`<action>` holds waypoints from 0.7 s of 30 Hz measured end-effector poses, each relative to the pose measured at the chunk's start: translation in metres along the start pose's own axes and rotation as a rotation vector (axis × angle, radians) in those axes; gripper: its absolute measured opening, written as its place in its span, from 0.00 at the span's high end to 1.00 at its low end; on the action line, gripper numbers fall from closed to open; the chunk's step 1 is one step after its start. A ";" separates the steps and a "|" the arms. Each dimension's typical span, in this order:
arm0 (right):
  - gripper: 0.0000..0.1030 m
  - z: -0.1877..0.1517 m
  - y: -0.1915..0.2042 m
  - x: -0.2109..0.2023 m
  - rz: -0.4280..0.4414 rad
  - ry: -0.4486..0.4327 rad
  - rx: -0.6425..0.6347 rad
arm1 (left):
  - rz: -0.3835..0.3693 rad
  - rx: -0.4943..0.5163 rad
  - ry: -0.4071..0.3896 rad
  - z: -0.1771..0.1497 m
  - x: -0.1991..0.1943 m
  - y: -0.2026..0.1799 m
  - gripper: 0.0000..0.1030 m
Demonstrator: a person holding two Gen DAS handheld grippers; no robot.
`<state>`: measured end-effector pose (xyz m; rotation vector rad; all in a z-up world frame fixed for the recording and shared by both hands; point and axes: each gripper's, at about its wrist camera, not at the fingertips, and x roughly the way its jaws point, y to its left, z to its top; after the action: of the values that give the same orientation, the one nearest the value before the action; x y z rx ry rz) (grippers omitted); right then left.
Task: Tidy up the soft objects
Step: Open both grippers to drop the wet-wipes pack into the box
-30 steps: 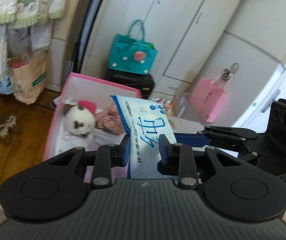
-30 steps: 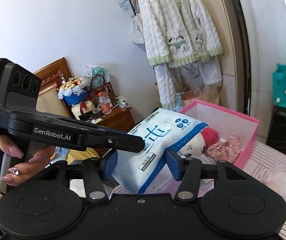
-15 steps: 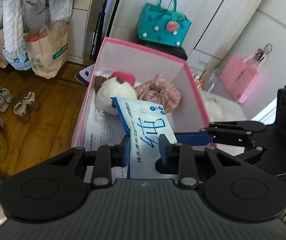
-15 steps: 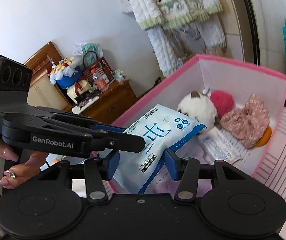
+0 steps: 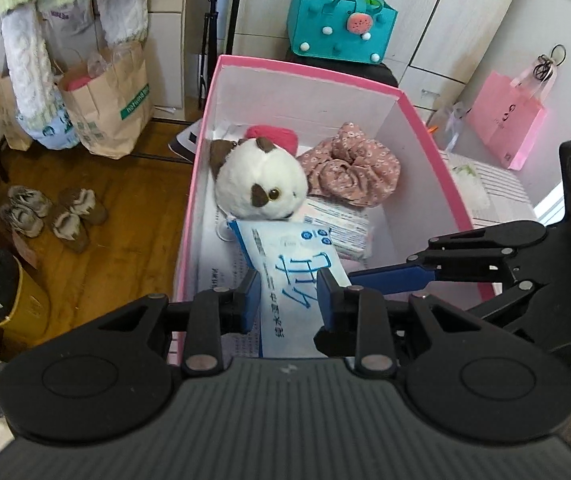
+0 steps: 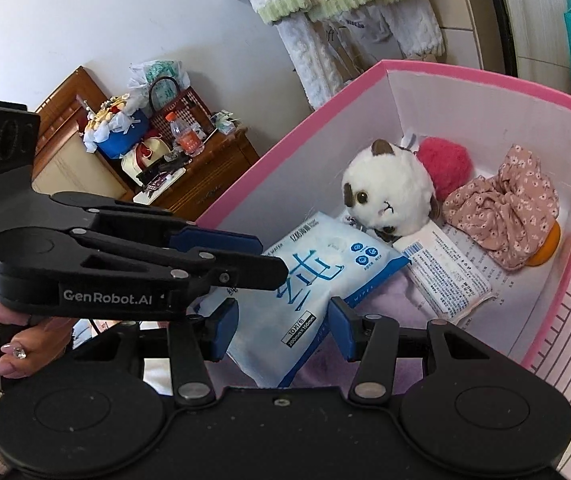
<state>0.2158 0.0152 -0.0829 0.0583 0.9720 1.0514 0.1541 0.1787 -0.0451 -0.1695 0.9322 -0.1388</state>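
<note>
Below, wooden floor (image 5: 125, 216) beside pink box (image 5: 309, 70).

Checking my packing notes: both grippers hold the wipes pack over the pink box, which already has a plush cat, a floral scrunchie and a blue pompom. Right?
Not quite: the pompom is red, not blue, as the right wrist view shows. Both grippers, left and right, hold the wipes pack over the pink box.

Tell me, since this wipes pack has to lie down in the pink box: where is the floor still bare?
Free: the near floor of the pink box, a lilac-lined patch under the wipes pack, bordered by the left wall and the flat white packet. Crowded: the far end, with the plush cat, red pom-pom and floral cloth packed together.
</note>
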 end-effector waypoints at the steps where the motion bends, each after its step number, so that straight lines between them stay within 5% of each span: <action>1: 0.46 0.000 0.000 0.001 0.006 0.000 0.000 | 0.003 0.001 -0.002 0.000 0.000 0.000 0.73; 8: 0.46 -0.001 0.003 -0.001 -0.036 -0.013 -0.025 | -0.018 -0.010 -0.013 -0.002 -0.006 -0.001 0.73; 21: 0.46 -0.016 0.025 -0.070 -0.147 -0.108 -0.118 | -0.027 0.075 -0.047 -0.005 -0.052 -0.024 0.68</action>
<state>0.1776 -0.0301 -0.0355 -0.0526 0.8029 0.9583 0.1184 0.1644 -0.0027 -0.1154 0.8766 -0.1941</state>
